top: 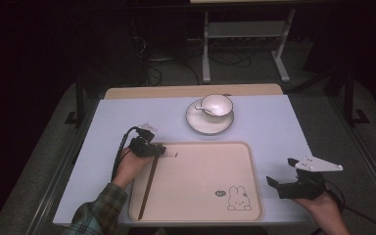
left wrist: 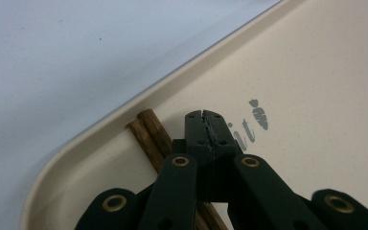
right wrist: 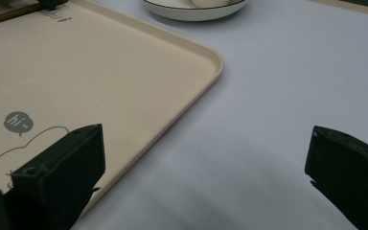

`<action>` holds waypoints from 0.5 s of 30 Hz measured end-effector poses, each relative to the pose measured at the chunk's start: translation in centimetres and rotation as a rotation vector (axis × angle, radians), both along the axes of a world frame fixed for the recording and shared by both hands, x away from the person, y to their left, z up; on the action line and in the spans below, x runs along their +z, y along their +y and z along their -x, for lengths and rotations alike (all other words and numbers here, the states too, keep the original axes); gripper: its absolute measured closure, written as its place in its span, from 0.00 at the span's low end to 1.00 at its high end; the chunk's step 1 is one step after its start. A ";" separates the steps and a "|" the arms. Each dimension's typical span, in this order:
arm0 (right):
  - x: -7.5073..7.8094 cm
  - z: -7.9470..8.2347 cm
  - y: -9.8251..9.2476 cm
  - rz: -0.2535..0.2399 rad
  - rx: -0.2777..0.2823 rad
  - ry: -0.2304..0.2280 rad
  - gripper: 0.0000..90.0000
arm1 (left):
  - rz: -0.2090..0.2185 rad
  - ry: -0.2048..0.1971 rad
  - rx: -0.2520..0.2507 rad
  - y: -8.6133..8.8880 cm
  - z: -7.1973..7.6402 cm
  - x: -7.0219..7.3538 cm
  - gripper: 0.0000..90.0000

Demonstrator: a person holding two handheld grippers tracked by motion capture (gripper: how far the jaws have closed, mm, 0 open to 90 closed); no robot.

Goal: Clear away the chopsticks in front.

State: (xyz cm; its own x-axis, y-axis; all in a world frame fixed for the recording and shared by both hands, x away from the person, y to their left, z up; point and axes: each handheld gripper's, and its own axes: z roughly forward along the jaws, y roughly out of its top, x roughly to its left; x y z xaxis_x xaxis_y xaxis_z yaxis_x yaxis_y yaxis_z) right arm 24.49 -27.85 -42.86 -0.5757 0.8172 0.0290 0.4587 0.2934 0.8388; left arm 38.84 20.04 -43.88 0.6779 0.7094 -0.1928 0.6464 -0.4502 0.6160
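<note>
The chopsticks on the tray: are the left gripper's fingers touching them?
Cannot tell. In the left gripper view the shut fingers sit beside the chopsticks, but no gap or contact shows plainly.

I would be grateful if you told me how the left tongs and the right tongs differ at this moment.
The left tongs have their jaws shut with nothing between them; the right tongs stand wide open. The left tongs hang over the tray next to the chopsticks; the right tongs are over the bare table off the tray's right edge. The right tongs carry a grey plate on top. Both are black and hand-held.
</note>
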 end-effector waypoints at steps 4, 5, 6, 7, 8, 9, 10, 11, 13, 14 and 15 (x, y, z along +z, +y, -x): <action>0.0 0.0 0.0 -0.001 0.001 0.001 0.00 | 0.009 -0.003 -0.007 -0.1 0.2 0.1 0.99; 0.0 0.0 0.1 -0.001 0.002 0.001 0.00 | 0.012 -0.008 -0.014 -0.1 0.4 0.2 0.99; 0.0 0.0 0.1 -0.001 0.004 0.001 0.00 | 0.016 -0.017 -0.025 -0.1 0.6 0.4 0.98; 0.0 0.0 0.0 -0.002 0.005 0.001 0.00 | 0.027 -0.036 -0.046 -0.1 1.0 0.9 0.93; 0.0 0.0 0.0 -0.004 0.005 0.001 0.00 | 0.029 -0.051 -0.057 -0.1 1.5 1.2 0.89; 0.0 0.0 0.0 -0.004 0.005 0.001 0.00 | 0.029 -0.051 -0.057 -0.1 1.5 1.2 0.86; 0.0 0.0 0.0 -0.005 0.006 0.000 0.00 | 0.028 -0.064 -0.065 -0.1 1.8 1.4 0.86; 0.0 0.0 0.0 -0.004 0.007 0.000 0.00 | 0.034 -0.079 -0.071 0.1 2.3 1.7 0.82; 0.0 0.1 0.1 -0.006 0.012 0.001 0.00 | 0.049 -0.112 -0.085 0.6 3.4 2.4 0.69; 0.0 0.1 0.1 -0.005 0.014 0.001 0.00 | 0.057 -0.121 -0.084 0.9 3.8 2.5 0.63; 0.0 0.1 0.1 -0.005 0.016 0.001 0.00 | 0.063 -0.133 -0.083 1.1 4.1 2.6 0.57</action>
